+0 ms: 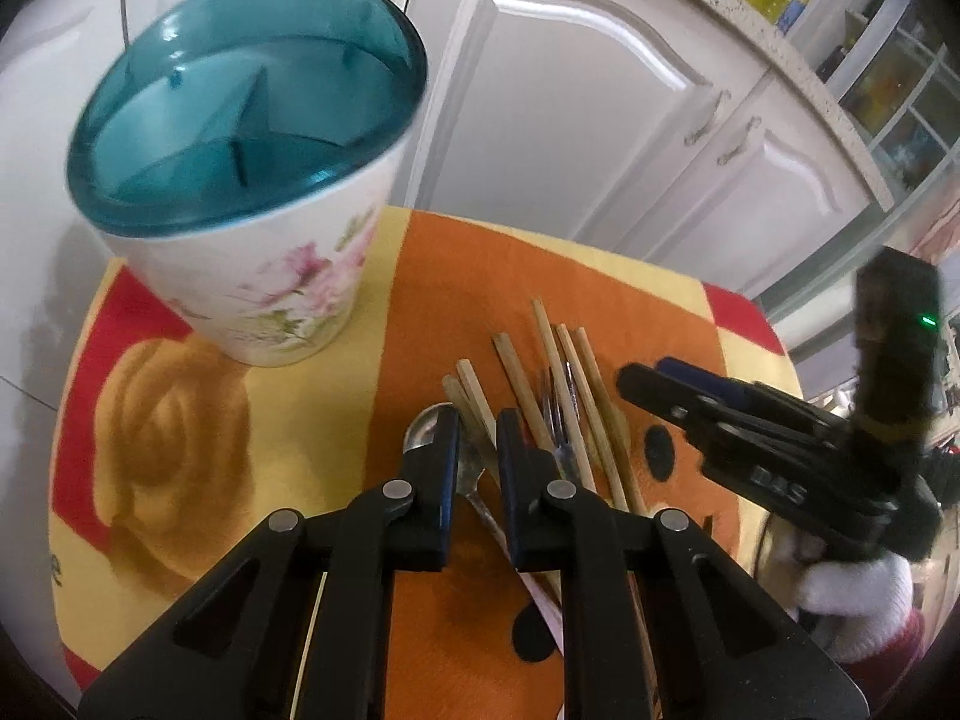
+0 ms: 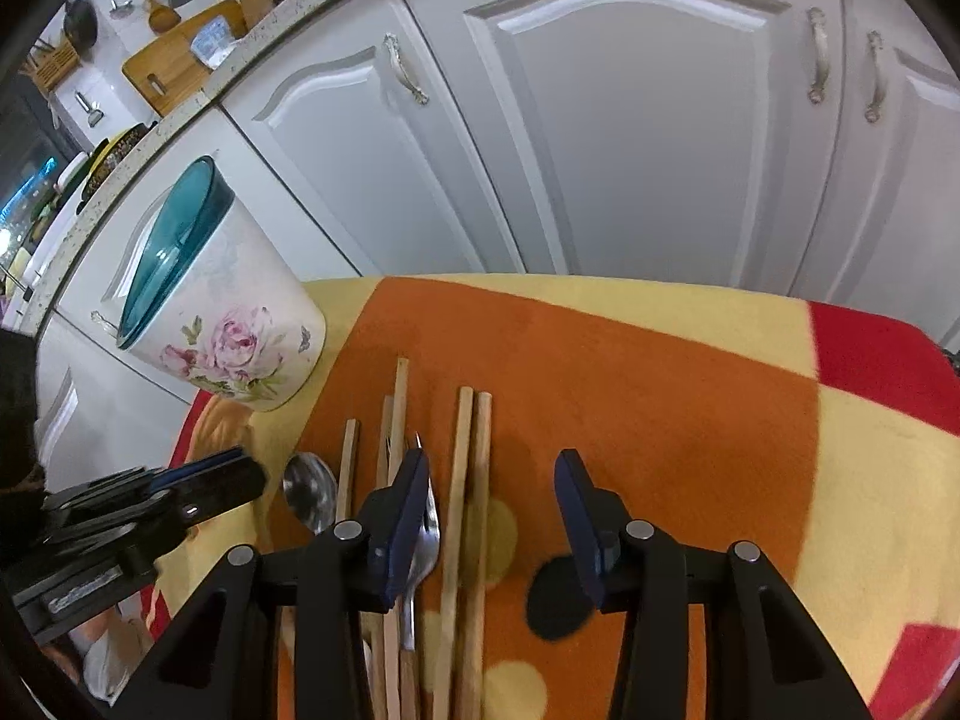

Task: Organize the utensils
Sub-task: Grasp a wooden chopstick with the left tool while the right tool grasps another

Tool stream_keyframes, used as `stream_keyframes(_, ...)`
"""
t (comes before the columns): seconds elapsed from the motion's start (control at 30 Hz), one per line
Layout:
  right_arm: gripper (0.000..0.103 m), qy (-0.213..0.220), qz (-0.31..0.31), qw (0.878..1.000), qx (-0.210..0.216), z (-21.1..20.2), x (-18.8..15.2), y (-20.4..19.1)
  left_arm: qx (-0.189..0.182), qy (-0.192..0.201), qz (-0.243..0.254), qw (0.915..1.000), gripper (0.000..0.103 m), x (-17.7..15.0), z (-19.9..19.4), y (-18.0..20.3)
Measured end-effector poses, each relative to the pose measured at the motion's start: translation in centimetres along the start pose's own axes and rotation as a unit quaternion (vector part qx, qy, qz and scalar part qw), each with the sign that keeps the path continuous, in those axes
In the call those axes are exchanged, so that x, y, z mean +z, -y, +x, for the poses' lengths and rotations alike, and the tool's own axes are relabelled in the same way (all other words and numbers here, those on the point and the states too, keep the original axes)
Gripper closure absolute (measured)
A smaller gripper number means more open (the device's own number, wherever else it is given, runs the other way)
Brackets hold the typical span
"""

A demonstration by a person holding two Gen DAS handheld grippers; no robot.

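A white flowered utensil holder (image 1: 264, 276) with a teal divided insert stands at the far left of the cloth; it also shows in the right wrist view (image 2: 240, 342). Several wooden chopsticks (image 1: 558, 372), a fork (image 2: 423, 546) and a metal spoon (image 1: 426, 426) lie in a bunch on the orange cloth. My left gripper (image 1: 477, 426) hovers low over the spoon and the chopsticks, jaws slightly apart with nothing held. My right gripper (image 2: 492, 468) is open above the chopsticks (image 2: 468, 480); it also shows in the left wrist view (image 1: 654, 375).
An orange, yellow and red cloth (image 2: 660, 372) covers the small table. White cabinet doors (image 2: 630, 120) stand right behind it. A counter with a cutting board (image 2: 174, 60) and hanging tools is at the upper left.
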State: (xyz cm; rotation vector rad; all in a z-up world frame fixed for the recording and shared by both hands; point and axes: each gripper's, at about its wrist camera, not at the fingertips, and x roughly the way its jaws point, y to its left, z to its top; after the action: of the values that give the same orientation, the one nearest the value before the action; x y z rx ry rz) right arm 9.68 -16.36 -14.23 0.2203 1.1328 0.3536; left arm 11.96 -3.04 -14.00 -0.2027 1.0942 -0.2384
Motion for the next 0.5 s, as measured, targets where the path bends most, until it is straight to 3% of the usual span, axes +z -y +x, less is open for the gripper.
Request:
stream_keyframes(0.1,0.063,-0.020,-0.016,0.999,-0.031,1.3,0.1,-0.4,-0.004,0.003,-0.002,1.0000,0.092,-0.1,-0.6,-0.4)
stream_keyframes(0.13,0.068,-0.020,-0.021,0.999,-0.041,1.6,0.1,-0.5,-0.007,0.004,-0.004,1.0000,0.092,-0.2,-0.8,-0.5)
stream_keyframes(0.17,0.080,-0.015,-0.023,0.999,-0.045,1.6,0.2,-0.4,-0.008,0.005,-0.005,0.9999,0.092,-0.2,-0.9,-0.6)
stream_keyframes(0.27,0.093,-0.020,-0.011,1.000,-0.021,1.7,0.5,0.1,-0.013,0.005,-0.010,0.9999,0.092,-0.3,-1.2,-1.0)
stream_keyframes(0.5,0.095,-0.021,-0.015,0.999,-0.032,0.6,-0.2,0.9,-0.020,0.019,-0.007,0.9996,0.094,-0.2,-2.9,-1.2)
